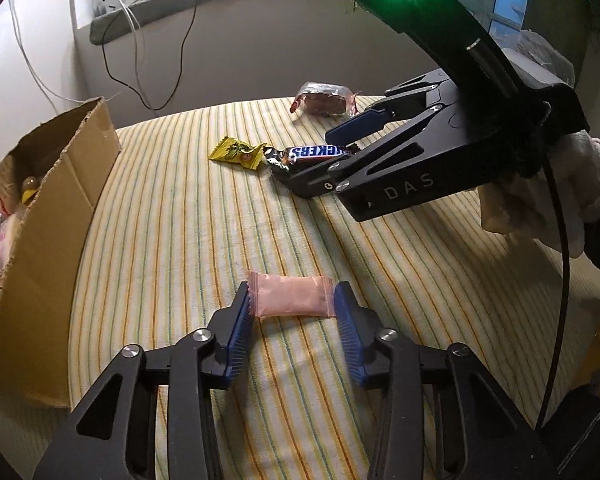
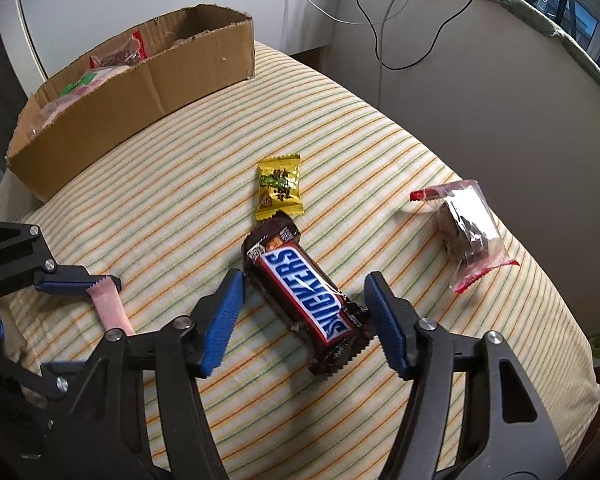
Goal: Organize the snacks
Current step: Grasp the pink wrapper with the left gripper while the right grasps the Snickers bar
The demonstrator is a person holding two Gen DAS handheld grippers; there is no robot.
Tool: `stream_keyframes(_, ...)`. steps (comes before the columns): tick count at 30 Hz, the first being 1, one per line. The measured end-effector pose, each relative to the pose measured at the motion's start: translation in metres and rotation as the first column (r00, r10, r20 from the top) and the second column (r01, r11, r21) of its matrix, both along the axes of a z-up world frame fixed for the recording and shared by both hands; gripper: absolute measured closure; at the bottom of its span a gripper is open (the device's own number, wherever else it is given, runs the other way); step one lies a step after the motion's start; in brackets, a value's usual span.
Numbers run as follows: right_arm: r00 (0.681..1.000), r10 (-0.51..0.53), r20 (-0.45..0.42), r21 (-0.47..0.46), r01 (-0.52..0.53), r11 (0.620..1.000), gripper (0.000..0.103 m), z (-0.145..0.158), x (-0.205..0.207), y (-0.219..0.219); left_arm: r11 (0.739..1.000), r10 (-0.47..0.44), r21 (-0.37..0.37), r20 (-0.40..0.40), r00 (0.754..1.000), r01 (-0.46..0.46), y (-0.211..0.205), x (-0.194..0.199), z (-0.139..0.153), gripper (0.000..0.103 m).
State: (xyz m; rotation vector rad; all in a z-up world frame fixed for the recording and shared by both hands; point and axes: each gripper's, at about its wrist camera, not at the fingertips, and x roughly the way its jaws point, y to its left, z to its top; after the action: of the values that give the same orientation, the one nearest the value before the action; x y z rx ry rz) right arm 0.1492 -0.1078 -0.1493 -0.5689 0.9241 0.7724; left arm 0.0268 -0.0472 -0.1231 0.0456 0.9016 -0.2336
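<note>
A pink wrapped candy lies on the striped cloth between the fingertips of my left gripper; the pads touch its crimped ends, and it rests on the cloth. It also shows in the right wrist view. A Snickers bar lies between the open jaws of my right gripper, pads close on both sides. It also shows in the left wrist view. A yellow candy lies just beyond the bar. A clear-wrapped brown snack lies to the right.
A cardboard box with several snacks inside stands at the cloth's far left; it also shows in the left wrist view. Cables hang on the wall behind. The cloth drops off at its rounded edges.
</note>
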Motion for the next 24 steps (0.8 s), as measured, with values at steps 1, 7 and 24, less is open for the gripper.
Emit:
stream_keyframes(1, 1.0, -0.004, 0.0, -0.004, 0.004, 1.0, 0.052, 0.0, 0.001, -0.003, 1.0, -0.003, 0.002, 0.002, 1.0, 0.003, -0.001, -0.001, 0.0, 0.067)
stream_keyframes(7, 1.0, -0.014, -0.005, 0.007, 0.014, 1.0, 0.067, 0.002, -0.002, -0.009, 1.0, -0.008, -0.006, 0.005, 1.0, 0.008, -0.001, -0.001, 0.0, 0.069)
stream_keyframes(24, 0.998, -0.059, 0.028, 0.048, 0.058, 0.997, 0.072, 0.016, -0.01, -0.024, 0.998, 0.026, -0.064, 0.019, 0.999, -0.024, 0.016, -0.006, 0.01, 0.071)
